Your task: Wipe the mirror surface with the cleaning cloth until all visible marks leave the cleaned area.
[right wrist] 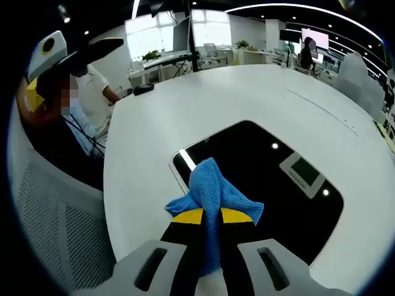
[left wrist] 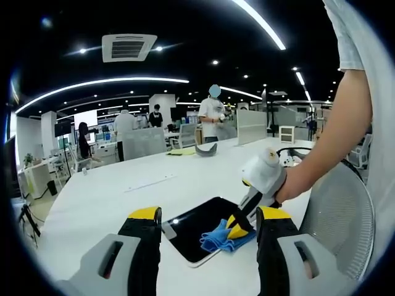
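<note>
While the right gripper (right wrist: 212, 216) pinches a blue cloth (right wrist: 213, 191) onto the dark mirror (right wrist: 271, 179) on a white table (right wrist: 247, 92) — the left gripper (left wrist: 208, 223) hovers, jaws apart.

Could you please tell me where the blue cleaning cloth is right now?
The blue cleaning cloth is pinched in the right gripper and rests on the near corner of the dark mirror on the white table; the left gripper view shows it there too.

My left gripper view looks level across the tabletop (left wrist: 99, 197); my right gripper view hangs close above it. Both share the mirror (left wrist: 197, 231) and cloth (right wrist: 213, 194).
</note>
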{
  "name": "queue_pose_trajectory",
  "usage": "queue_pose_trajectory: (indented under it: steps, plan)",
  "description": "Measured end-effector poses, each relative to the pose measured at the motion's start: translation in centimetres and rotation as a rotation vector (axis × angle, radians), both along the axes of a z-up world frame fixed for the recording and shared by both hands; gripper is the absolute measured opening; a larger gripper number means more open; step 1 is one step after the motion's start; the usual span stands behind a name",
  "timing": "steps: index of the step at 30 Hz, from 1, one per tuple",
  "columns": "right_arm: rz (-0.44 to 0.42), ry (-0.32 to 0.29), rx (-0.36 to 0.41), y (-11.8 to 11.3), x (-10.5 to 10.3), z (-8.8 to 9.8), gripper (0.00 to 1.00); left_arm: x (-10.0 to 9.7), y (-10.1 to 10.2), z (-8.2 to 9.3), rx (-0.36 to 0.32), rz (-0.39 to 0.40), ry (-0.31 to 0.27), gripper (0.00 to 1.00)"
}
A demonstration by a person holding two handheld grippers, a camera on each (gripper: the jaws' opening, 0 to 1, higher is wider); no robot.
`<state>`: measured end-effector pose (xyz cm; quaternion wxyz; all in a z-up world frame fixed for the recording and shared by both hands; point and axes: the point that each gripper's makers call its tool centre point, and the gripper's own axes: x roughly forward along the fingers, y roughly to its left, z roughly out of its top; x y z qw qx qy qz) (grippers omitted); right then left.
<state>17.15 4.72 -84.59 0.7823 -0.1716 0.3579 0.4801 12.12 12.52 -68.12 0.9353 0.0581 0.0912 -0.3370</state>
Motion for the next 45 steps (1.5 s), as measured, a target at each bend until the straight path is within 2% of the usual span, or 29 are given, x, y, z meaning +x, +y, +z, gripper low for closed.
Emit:
queue_pose_trajectory:
  steps: [33, 45]
  plan:
    - [0.037, -0.001, 0.010, 1.8, -0.4, 0.1, 0.03, -0.4, 0.0, -0.2, 0.004, 0.000, 0.005, 0.62]
    - [0.042, -0.003, 0.008, 2.1, 0.2, 0.0, 0.03, -0.4, 0.1, -0.2, 0.004, -0.001, 0.007, 0.62]
